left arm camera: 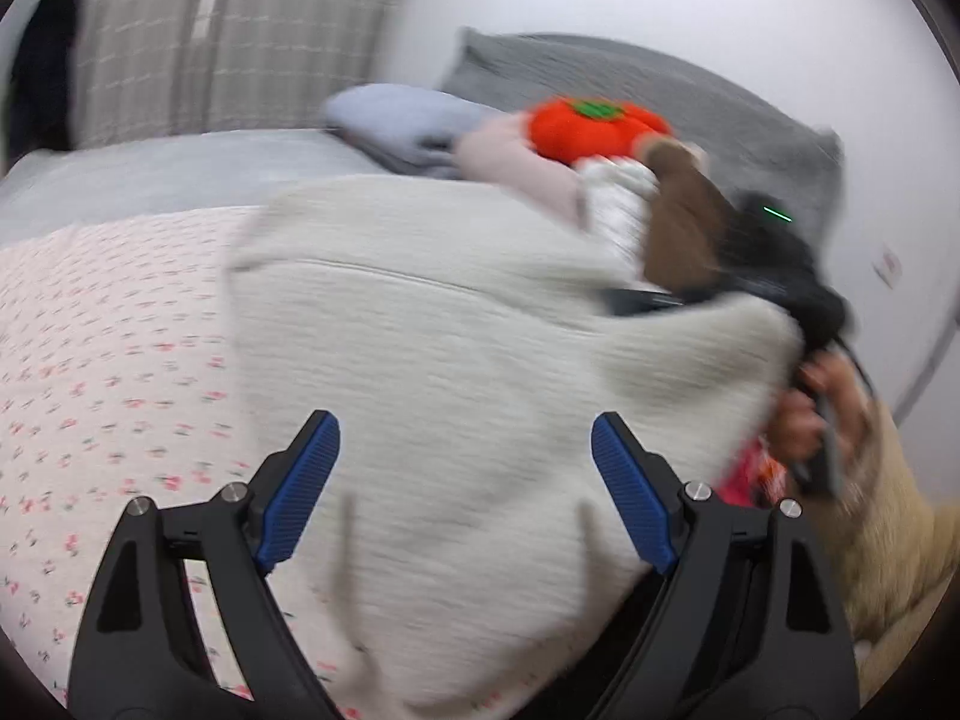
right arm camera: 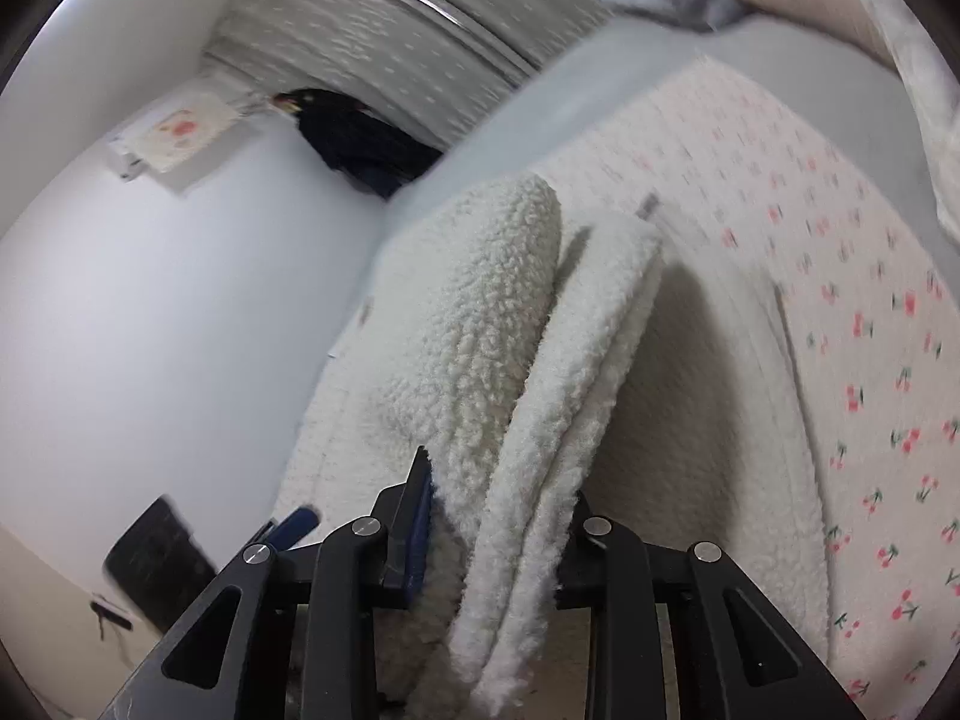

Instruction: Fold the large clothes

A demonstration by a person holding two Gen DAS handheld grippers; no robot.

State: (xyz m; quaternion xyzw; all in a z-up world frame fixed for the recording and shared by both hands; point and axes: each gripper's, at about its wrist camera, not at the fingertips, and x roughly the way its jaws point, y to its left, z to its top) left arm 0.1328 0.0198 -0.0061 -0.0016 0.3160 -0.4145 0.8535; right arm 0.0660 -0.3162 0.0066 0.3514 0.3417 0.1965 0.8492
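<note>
Surroundings: cherry-print bedspread lay under and left of the left tongs; grey pillow, folded pale blue laundry and an orange plush toy sat well beyond them, all blurred.
Obstruction: fleece bulk filled the space ahead of the left tongs and hid most of the right tongs from that side; a hand showed at the fleece's right edge, gripping dark hardware.
Background: white wall left of the right tongs, dark hanging garment far ahead, grey curtain beyond the bed.
Garment position: white fleece garment lay between and ahead of the left tongs, on the bedspread; a folded edge of it ran straight through the right tongs and hung below them.
Left tongs: spread wide, blue ribbed pads clear of the cloth.
Right tongs: pinching the doubled fleece edge, pads pressed into the pile.
Texture: curly sherpa pile, thick, soft-edged, layered in two or three folds; smoother knit face seen from the left side.
</note>
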